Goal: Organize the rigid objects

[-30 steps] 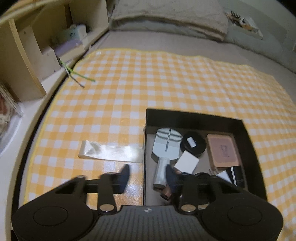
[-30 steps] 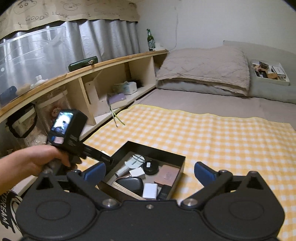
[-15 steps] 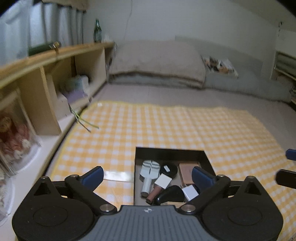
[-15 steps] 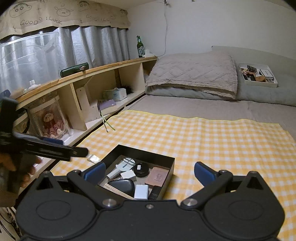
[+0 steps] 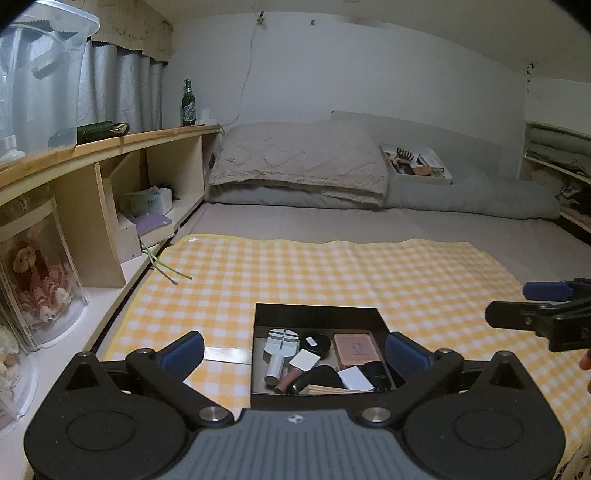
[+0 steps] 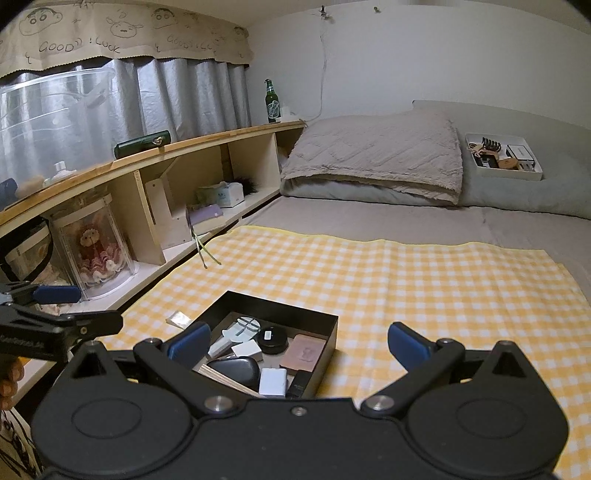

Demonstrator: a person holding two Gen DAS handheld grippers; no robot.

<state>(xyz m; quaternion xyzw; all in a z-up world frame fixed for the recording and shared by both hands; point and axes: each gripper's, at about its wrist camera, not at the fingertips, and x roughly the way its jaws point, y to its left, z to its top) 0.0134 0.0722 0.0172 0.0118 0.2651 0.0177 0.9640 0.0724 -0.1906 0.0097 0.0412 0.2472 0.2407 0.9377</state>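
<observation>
Both grippers stood with jaws spread wide and empty: the left gripper [image 5: 294,350] and right gripper [image 6: 297,341] hung above the black tray [image 5: 317,312], touching nothing.

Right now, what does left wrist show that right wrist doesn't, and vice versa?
Only left wrist: the right tongs entering at the right edge, a shelf along the right wall, and the left tongs open and empty.

Only right wrist: the curtain valance reading "GOOD LUCK", the left tongs at the left edge, and the right tongs open and empty.

Both: black box of small items on the yellow checked cloth, green bottle, pillow, white tray.
</observation>
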